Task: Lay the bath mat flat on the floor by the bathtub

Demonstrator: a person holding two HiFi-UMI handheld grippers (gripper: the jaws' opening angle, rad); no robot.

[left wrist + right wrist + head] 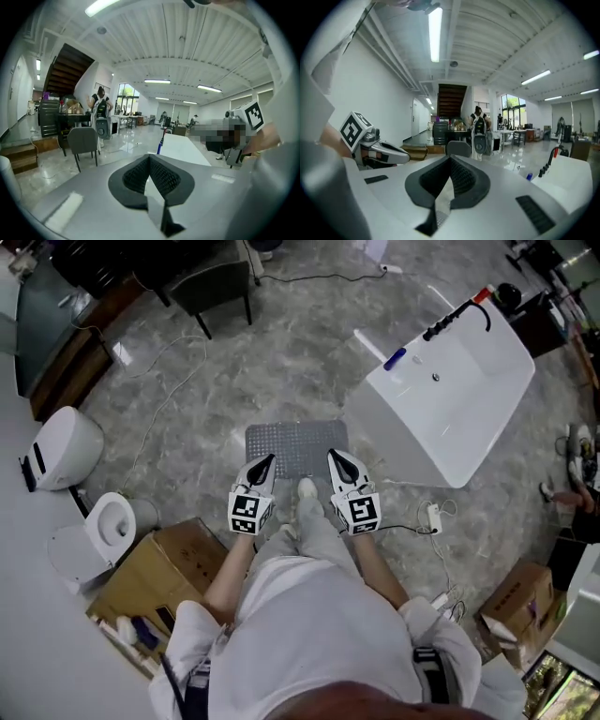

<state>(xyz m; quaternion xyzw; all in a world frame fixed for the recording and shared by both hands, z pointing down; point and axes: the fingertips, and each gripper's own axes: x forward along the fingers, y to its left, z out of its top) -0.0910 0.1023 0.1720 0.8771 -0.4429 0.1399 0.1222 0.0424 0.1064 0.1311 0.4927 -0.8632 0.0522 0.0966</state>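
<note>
The grey studded bath mat (295, 446) lies flat on the marble floor, its right edge next to the white bathtub (450, 390). My left gripper (266, 461) and right gripper (334, 456) hover side by side above the mat's near edge, just ahead of my shoe (307, 488). Both are held level and point forward. In the left gripper view the dark jaws (150, 157) are pressed together with nothing between them. The right gripper view shows its jaws (451, 159) shut the same way. Neither gripper view shows the mat.
A toilet (108, 526) and a cardboard box (164, 573) stand to my left, with a white appliance (66, 448) beyond them. A chair (211, 282) stands farther ahead. A power strip with cables (433, 517) lies right of my feet, with another box (520, 601) behind it.
</note>
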